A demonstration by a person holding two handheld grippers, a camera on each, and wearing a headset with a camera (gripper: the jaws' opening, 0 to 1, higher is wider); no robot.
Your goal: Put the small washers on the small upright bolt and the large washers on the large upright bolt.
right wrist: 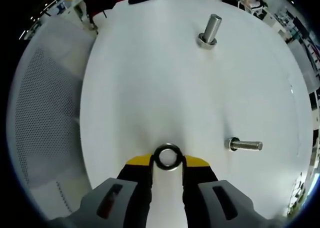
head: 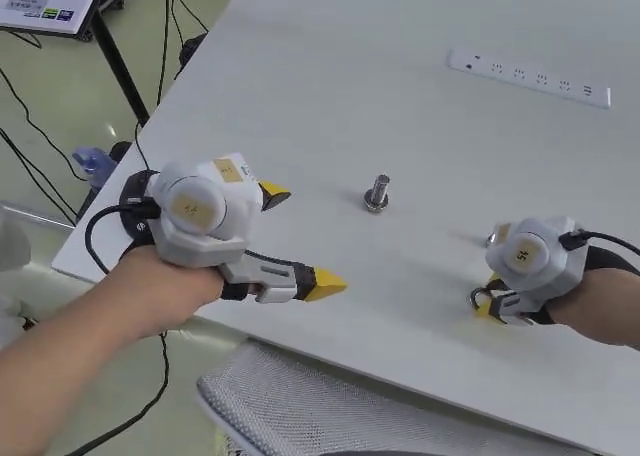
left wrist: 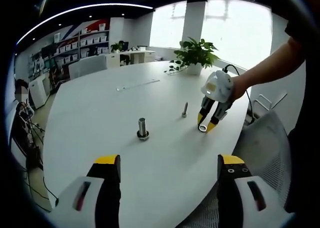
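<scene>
Closest in, the right gripper [right wrist: 167,161] is clamped on a washer [right wrist: 167,146]. It's pinching just the near rim at 6 o'clock in the right gripper view, right down by the white table [right wrist: 150,78]. That skinny grip is my first worry. A ring held by its edge can pivot or squirt out if it taps a bolt tip off-centre, and then it's rolling across a slick top. The left gripper [head: 300,238] hangs over the table's near edge with jaws spread wide and nothing in them, so it's no use for catching a drop. A bit farther out, the small upright bolt [right wrist: 243,145] sits near the washer, at about 3 o'clock from it. The large upright bolt [right wrist: 210,30] is well beyond at roughly 1 o'clock, with what looks like a collar [right wrist: 202,40] round its foot. Honestly can't tell through the fisheye whether this washer is a small or a large one, so wrong bolt is risk two, the small one being the tempting close target. Risk three: in the head view the gripper body mostly hides the small bolt, so a blind swing could knock it over.
</scene>
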